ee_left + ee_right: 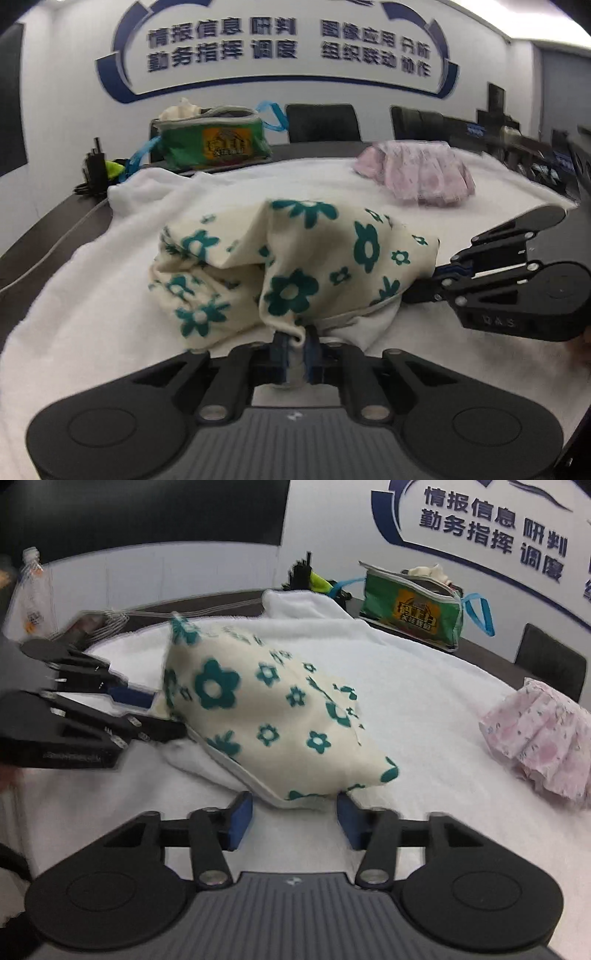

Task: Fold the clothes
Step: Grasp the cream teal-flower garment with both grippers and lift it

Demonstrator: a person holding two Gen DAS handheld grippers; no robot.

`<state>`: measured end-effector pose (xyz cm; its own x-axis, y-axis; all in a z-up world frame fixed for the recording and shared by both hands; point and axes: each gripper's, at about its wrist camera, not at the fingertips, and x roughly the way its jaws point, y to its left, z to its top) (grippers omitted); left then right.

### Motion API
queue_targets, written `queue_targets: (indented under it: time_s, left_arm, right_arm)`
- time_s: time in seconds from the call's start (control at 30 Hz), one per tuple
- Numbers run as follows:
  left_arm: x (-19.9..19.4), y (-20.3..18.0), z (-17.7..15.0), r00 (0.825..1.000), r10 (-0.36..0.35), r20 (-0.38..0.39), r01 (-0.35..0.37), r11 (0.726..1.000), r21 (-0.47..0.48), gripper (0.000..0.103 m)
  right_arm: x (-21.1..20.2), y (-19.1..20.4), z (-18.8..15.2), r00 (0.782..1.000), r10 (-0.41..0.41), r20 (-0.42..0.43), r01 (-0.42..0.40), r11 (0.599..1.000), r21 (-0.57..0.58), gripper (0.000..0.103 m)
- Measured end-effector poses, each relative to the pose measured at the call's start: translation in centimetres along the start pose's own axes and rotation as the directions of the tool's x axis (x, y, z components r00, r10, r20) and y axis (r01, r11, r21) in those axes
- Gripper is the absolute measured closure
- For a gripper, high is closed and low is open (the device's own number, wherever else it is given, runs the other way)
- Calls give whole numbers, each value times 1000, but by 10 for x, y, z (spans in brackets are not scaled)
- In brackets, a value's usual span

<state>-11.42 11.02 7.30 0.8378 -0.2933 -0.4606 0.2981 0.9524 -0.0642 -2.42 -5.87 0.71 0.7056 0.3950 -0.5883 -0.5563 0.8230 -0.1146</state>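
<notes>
Left tool point(293, 354) is pinched tight on a bunched edge of the cream garment with teal flowers point(295, 266), its blue pads pressed together with a nub of cloth poking up between them. It sits low and level, pointing straight ahead over the white towel point(92, 295) that covers the worktop. From the right wrist view this same tool point(159, 705) comes in from the left side, fingers reaching into the garment point(266, 716) at its far left corner.

Right tool point(295, 818) stands with its blue pads wide apart, the garment's near corner hanging just ahead of the gap and between the two tips, not gripped. In the left wrist view it point(417, 288) enters from the right, held roughly level, its tips hidden behind the cloth's right edge.

Garment is lifted and tented, its lower folds resting on the towel. Beyond it, ahead and right of the left tool, lies a pink garment point(417, 173); ahead and left, a green pouch point(218, 138).
</notes>
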Motion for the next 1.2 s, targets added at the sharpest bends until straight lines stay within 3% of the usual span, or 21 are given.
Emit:
queue_targets:
  time_s: [0.07,0.1,0.17,0.23,0.27,0.33,0.4,0.43,0.47,0.53,0.6,0.67,0.73,0.83,0.93,1.0,1.07,1.1,1.13,1.2]
  left_arm:
    - [-2,4,8,1000,-18,14,18,999,-27,97]
    - [-7,6,14,999,-31,31,32,999,-38,97]
    - [-55,10,46,982,-93,164,100,994,-33,97]
    - [-100,8,74,949,-128,289,131,991,8,97]
    - [-123,6,89,922,-157,353,153,987,38,97]
    - [-154,0,108,879,-200,432,174,980,101,97]
    - [-169,-9,119,863,-193,467,140,979,145,96]
    - [-163,-11,120,873,-182,452,129,981,144,96]
    - [-147,-11,114,898,-178,403,140,983,122,95]
    - [-112,-10,99,939,-168,300,153,985,75,90]
    - [-69,-11,58,977,-100,187,98,995,24,87]
    - [-35,-13,17,997,-54,54,55,998,-26,86]
    - [-28,-9,-8,996,-86,-10,84,992,-95,81]
    - [-26,-5,-35,990,-135,-46,124,973,-195,66]
    - [-16,-6,-22,998,-57,-21,53,985,-164,52]
    - [-3,-3,-1,1000,-7,2,7,991,-132,48]
    - [2,-6,19,1000,-10,25,11,998,-66,33]
    - [14,-6,28,1000,-15,26,16,1000,-25,22]
    - [26,-6,35,1000,-18,22,18,1000,10,20]
    - [49,-3,39,1000,-1,-31,1,1000,24,26]
  right_arm:
    - [-5,-3,8,999,-7,52,5,999,45,99]
    - [-23,-4,17,993,-13,116,7,998,55,100]
    - [-64,-6,37,967,-33,251,16,998,67,100]
    - [-119,-8,62,922,-45,386,14,996,83,100]
    - [-145,-7,74,898,-34,439,-2,997,79,100]
    - [-202,3,94,832,-21,555,3,999,34,100]
    - [-238,11,109,795,-7,606,14,1000,-6,100]
    - [-247,13,116,794,-23,607,42,999,-17,100]
    - [-249,15,121,803,-59,593,89,996,-22,100]
    - [-227,13,123,854,-125,505,158,987,-23,100]
    - [-186,7,109,918,-154,366,178,983,-34,100]
    - [-137,1,83,966,-156,205,166,986,-29,99]
    - [-98,-3,51,988,-134,79,134,991,1,99]
    - [-75,7,10,996,-89,6,89,996,23,97]
    - [-78,17,-6,994,-106,23,106,994,16,95]
    - [-78,12,-2,991,-134,28,133,991,17,94]
    - [-82,7,-7,986,-162,28,160,986,46,84]
    - [-83,4,-11,986,-166,26,164,984,68,72]
    - [-84,2,-15,985,-170,23,168,982,90,64]
    - [-82,-2,-20,987,-157,27,153,980,128,64]
